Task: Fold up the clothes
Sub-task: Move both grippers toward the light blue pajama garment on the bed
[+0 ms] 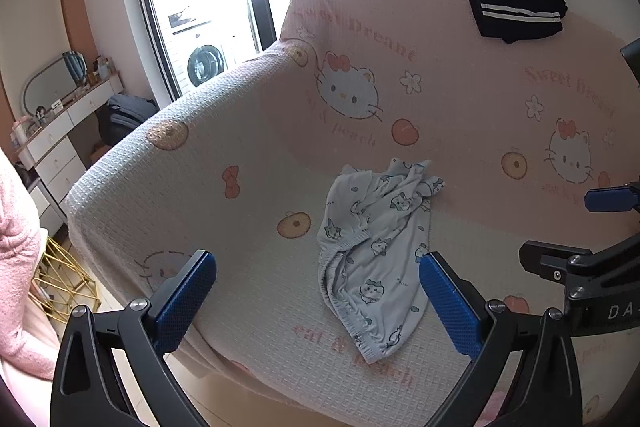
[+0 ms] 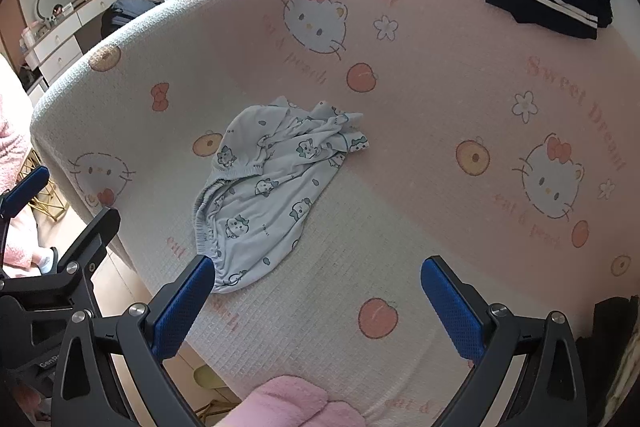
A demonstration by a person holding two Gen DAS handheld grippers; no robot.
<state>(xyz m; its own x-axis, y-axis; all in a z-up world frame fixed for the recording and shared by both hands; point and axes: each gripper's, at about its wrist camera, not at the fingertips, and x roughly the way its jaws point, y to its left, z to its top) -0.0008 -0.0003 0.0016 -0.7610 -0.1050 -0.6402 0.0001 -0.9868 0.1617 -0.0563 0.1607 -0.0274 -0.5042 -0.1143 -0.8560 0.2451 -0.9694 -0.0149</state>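
1. The crumpled pale-blue cotton shorts with small cartoon prints lie in a heap on the pink-and-cream waffle-knit blanket, near its front edge.
2. They look light, limp and unslippery; the gathered elastic waistband seems the firmest place to pinch.
3. The left gripper hangs tilted downward just before the shorts, jaws spread wide, holding nothing.
4. The right gripper hovers beside them, equally released and empty.
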